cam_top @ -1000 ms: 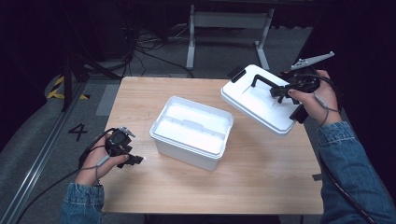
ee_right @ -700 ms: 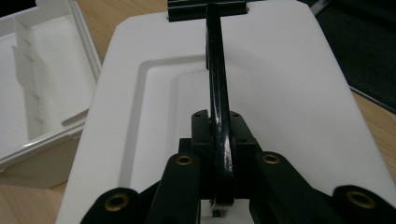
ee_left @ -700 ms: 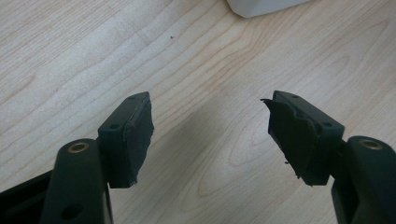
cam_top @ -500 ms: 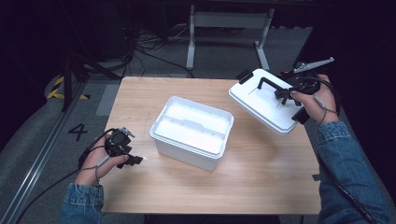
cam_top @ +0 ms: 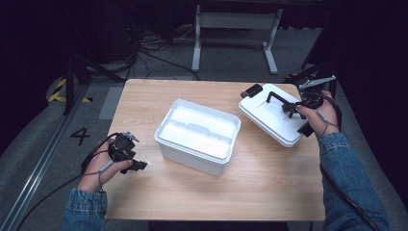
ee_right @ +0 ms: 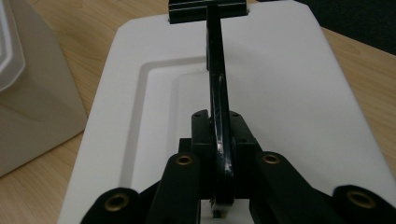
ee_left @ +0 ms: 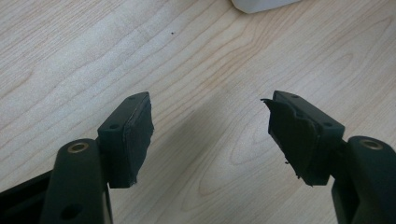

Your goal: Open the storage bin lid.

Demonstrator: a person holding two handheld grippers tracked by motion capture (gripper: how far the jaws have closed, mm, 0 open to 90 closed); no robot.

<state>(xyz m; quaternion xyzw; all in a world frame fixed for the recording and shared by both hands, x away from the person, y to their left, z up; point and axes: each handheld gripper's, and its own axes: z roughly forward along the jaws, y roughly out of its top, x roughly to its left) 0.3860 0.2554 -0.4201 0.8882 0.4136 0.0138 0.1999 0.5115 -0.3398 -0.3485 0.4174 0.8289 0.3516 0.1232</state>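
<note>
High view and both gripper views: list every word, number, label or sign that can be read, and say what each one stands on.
"4": a dark numeral on the grey floor, left of the wooden table, near the yellow and black striped tape.
No lettering can be read on the white box, the white lid or its black handle.
No markings can be read on either tool in the gripper views.

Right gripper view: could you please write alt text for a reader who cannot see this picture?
The right gripper is shut on the black handle of a white lid, seen from just behind its two black jaws. The handle runs straight away from the camera along the lid's middle. A white box stands at the left on the wooden table.
</note>
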